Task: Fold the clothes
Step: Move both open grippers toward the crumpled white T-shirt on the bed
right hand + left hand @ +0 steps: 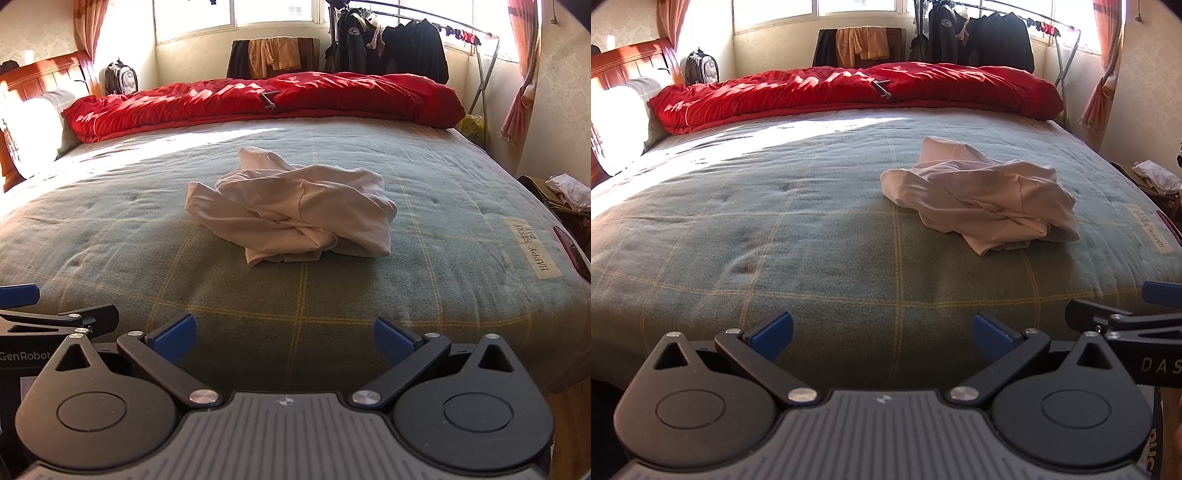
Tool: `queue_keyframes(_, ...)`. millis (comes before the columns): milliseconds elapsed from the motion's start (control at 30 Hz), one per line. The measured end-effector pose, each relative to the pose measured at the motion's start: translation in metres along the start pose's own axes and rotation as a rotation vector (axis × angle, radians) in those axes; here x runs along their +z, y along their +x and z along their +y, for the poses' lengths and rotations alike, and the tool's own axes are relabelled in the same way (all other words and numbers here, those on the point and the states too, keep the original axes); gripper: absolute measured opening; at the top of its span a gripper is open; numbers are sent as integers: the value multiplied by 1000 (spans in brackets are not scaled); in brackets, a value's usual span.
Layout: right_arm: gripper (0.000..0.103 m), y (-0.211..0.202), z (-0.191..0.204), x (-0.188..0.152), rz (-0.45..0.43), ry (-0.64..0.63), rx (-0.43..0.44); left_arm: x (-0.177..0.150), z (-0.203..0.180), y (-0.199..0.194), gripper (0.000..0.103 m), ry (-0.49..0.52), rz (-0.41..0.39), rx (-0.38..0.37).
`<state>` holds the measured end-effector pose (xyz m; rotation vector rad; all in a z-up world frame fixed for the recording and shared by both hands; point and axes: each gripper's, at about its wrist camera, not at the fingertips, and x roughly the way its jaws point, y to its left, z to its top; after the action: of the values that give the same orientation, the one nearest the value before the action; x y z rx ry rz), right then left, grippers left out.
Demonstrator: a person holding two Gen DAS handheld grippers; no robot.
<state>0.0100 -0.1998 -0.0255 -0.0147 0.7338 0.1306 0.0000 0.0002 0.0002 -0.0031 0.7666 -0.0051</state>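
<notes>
Left tool (882,334): hovering at the bed's near edge, blue fingers spread wide, gripping nothing.
Right tool (284,338): sitting just beside it, fingers likewise apart.
White garment (291,206): lying crumpled mid-bed (110,229) on the green plaid cover.
Red quilt (266,98): lying along the far side.

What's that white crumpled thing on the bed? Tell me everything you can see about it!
It is a white garment, soft thin cloth, probably a T-shirt, though its shape is hard to read. It lies bunched in a loose heap, creased and twisted, not folded yet, with one part poking up at the back. It rests on the green checked bedcover, in front of the red quilt. Nothing else touches it; both grippers are well short of it.
</notes>
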Motion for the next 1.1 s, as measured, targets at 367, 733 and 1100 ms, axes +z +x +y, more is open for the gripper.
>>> queue_keyframes(367, 103, 1, 0, 1, 9, 7, 6, -1, -2, -1, 103, 14, -3, 10)
queue_keyframes(733, 103, 1, 3, 0, 8, 3, -5, -2, 3, 2, 103, 13, 2, 6)
queue_keyframes(1100, 103, 6, 10, 2, 22, -2, -39, 0, 7, 8, 103, 19, -8, 3)
